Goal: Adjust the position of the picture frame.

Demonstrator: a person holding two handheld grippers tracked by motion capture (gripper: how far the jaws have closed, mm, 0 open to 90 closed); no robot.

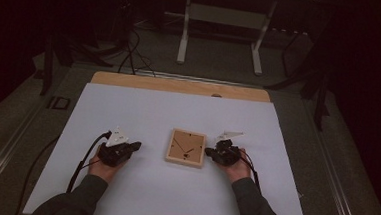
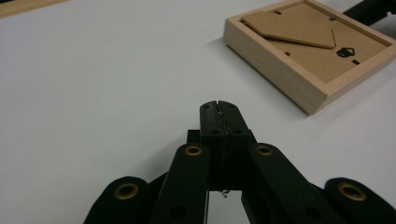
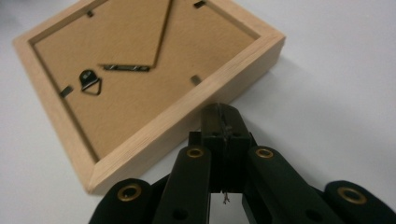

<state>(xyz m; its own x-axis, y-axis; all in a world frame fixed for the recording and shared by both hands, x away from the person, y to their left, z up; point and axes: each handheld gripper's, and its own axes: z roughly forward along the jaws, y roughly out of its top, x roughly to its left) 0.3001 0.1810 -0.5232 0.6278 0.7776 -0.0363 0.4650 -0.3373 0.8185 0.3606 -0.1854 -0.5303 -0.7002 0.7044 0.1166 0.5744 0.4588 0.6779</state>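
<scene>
The wooden picture frame [image 1: 186, 148] lies back-up at the middle of the white counter [image 1: 143, 109]. The approach is in hand: the right tool [image 1: 209, 151], jaws shut and empty, sits at the frame's 3 o'clock edge; the left tool [image 1: 137, 145], also shut and empty, waits apart at 9 o'clock. Both jaws must open next. Open counter lies all round.

Pale raw-wood picture frame [image 3: 196, 100] with matt brown fibreboard backing [image 3: 140, 93] lies on smooth white paper sheet [image 1: 143, 112].
</scene>
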